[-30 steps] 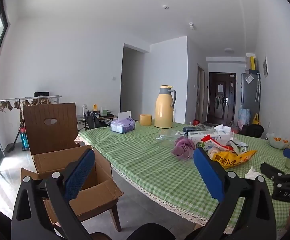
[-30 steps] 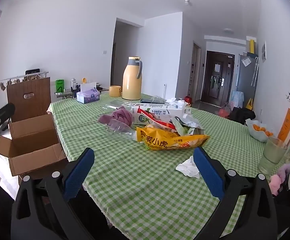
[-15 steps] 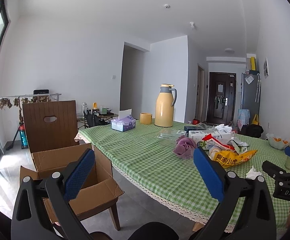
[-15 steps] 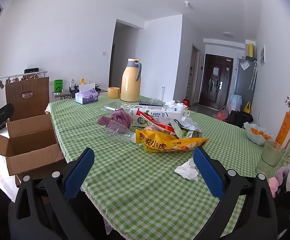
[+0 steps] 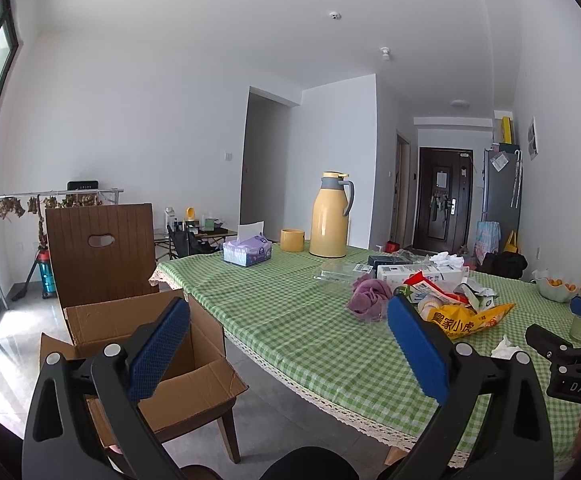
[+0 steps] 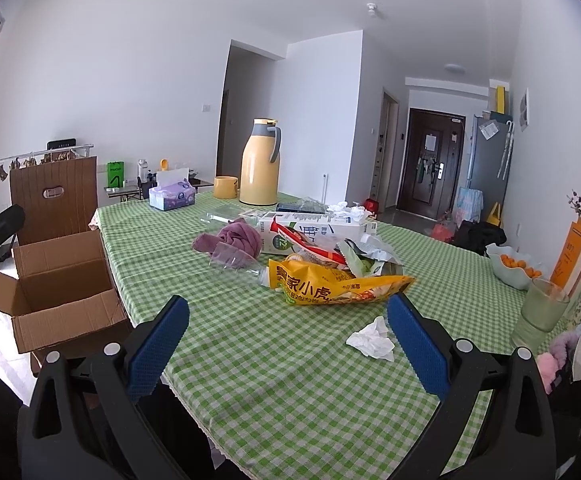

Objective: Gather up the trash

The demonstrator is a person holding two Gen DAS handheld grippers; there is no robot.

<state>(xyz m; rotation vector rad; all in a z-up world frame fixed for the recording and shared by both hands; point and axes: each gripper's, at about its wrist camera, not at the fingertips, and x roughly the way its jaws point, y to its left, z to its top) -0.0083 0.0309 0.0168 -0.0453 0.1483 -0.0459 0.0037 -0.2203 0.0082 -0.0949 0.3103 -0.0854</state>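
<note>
Left gripper point(image 5: 288, 344) and right gripper point(image 6: 288, 342) are hanging with jaws apart, gripping nothing. Trash pile point(image 6: 314, 252) is sitting mid-frame on the table point(image 6: 290, 380); cardboard box point(image 6: 56, 280) is standing open at left.

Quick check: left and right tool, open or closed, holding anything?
Left tool: open, holding nothing.
Right tool: open, holding nothing.

milk carton point(image 6: 314, 232) lower half behind wrappers | cardboard box point(image 5: 146, 344) floor hidden (gripper finger in front)
</note>
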